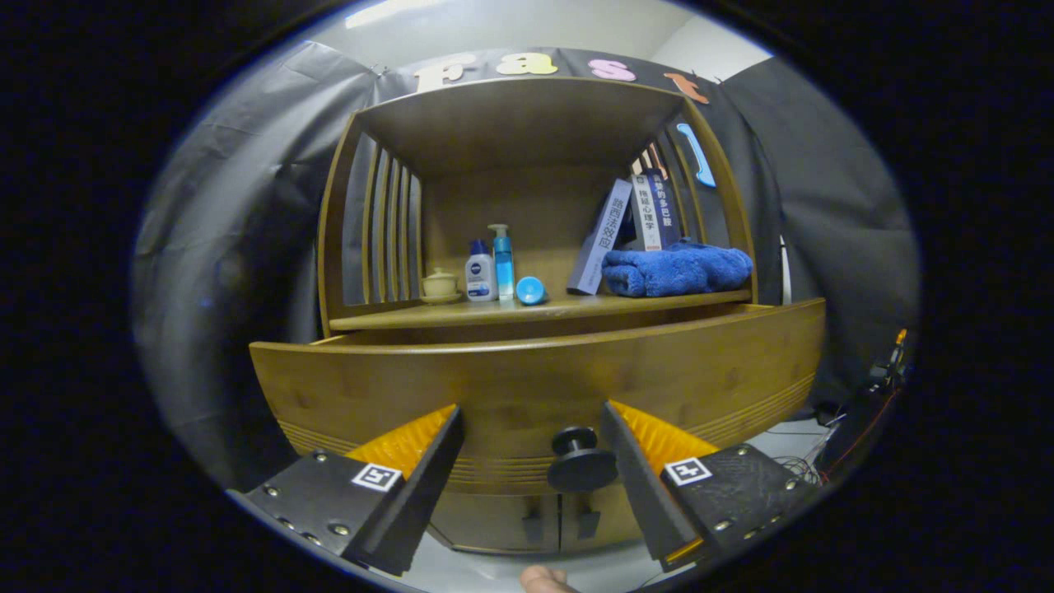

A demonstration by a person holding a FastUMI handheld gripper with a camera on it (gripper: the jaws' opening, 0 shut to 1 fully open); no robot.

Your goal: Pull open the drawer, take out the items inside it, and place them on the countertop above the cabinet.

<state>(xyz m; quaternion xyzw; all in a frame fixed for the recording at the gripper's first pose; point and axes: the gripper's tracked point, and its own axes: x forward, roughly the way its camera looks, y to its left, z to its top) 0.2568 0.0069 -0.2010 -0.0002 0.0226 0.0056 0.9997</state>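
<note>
**Tongs released at the drawer knob; interior out of sight**

The tongs stand released, fingers spread wide and gripping nothing. The knob lies between the fingers, set off toward the right finger and near its inner face; whether it touches cannot be told. The left finger stands well apart from it.

The knob's stem projects from the drawer front straight toward the tongs. The drawer front appears to stand forward of the cabinet body, with a dark gap between its top edge and the worktop above, so the drawer is judged at least partly open. From this low angle the interior is hidden; the items to be removed cannot be seen.

The coming move turns on height: the drawer opening lies above and beyond the fingers, so the tongs would have to rise over the front's top edge. The worktop lies higher again, already carrying bottles, books and a towel.
</note>
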